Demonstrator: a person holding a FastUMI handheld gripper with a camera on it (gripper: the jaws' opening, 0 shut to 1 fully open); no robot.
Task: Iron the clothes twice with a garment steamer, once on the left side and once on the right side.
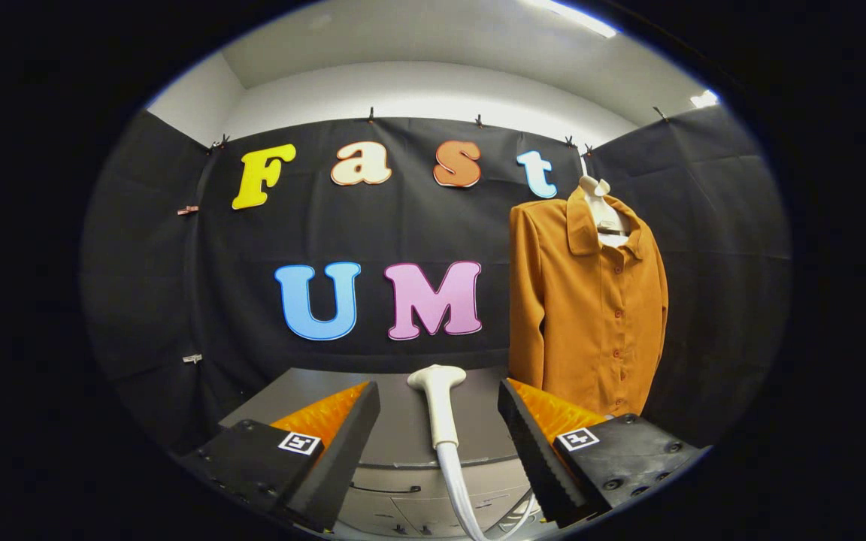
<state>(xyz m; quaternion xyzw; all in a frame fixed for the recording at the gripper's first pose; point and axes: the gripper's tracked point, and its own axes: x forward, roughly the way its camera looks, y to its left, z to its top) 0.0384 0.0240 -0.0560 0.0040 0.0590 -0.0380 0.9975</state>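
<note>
The steamer head (439, 398) stands upright between the fingers of the hand-held gripper (439, 439), its long handle pointing at twelve o'clock. The fingers are spread wide and touch nothing. The orange shirt (587, 315) hangs at two o'clock, beyond them. The hose (459, 488) runs down out of sight. The bench (403, 428) is partly hidden.

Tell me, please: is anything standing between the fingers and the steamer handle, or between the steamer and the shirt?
Nothing visible blocks either path. The gripper is open, with the steamer handle already between its fingers, untouched. The orange shirt hangs beyond the right finger, and no object stands between it and the handle.
</note>
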